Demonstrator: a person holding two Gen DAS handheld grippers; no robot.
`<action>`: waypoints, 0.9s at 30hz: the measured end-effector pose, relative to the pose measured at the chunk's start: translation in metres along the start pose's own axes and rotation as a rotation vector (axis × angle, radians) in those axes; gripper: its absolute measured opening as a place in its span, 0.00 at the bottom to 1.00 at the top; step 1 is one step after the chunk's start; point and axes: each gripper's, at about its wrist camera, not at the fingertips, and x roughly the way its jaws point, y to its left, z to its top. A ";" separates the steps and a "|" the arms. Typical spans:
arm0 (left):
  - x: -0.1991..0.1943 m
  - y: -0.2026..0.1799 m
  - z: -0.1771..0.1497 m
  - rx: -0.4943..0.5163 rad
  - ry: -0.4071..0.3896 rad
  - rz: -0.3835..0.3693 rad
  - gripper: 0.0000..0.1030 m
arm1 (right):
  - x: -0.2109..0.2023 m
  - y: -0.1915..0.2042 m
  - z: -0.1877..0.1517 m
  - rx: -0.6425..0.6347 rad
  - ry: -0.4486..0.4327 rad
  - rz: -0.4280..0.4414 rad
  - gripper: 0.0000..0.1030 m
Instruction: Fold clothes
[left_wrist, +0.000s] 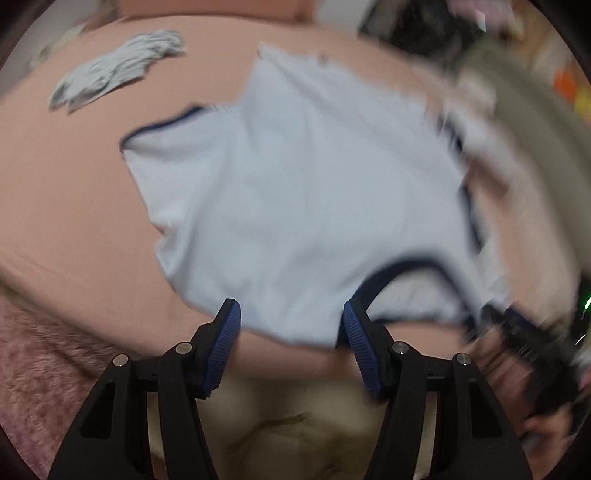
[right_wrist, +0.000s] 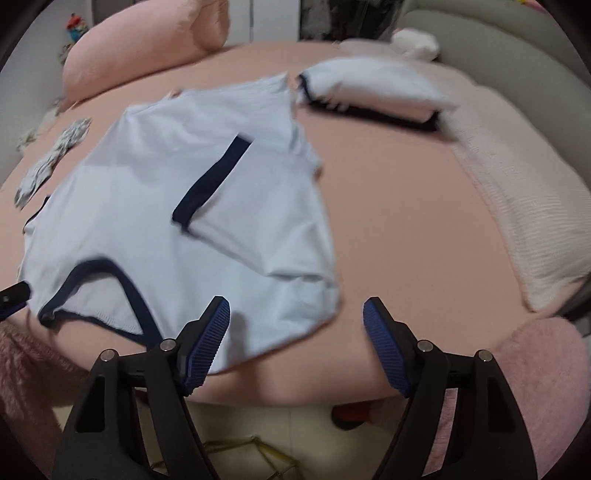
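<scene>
I find the bed carrying a pale blue T-shirt spread flat toward its near edge. Both tongs tilt steeply down there: left tongs apart astride the shoulder hem, right tongs apart, gripping nothing.

Left gripper: black plastic linkage arms with triangular cut-outs, silver round pivot screws at the joints (four in view). Fingertips faced with blue ribbed pads. Right gripper: same build, black arms, silver pivot screws, blue ribbed pads on black backing. Second gripper's black body at right edge of left wrist view, motion-blurred, with a green light beside it.
</scene>
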 end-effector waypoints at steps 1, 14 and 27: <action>0.000 -0.008 -0.004 0.035 0.006 0.042 0.59 | 0.006 0.006 -0.010 -0.011 0.050 -0.007 0.75; -0.010 0.053 -0.011 -0.310 -0.065 -0.197 0.57 | -0.001 -0.052 -0.017 0.247 0.074 0.128 0.78; -0.005 0.063 0.001 -0.395 -0.172 -0.215 0.56 | 0.009 -0.065 -0.003 0.295 0.043 0.218 0.70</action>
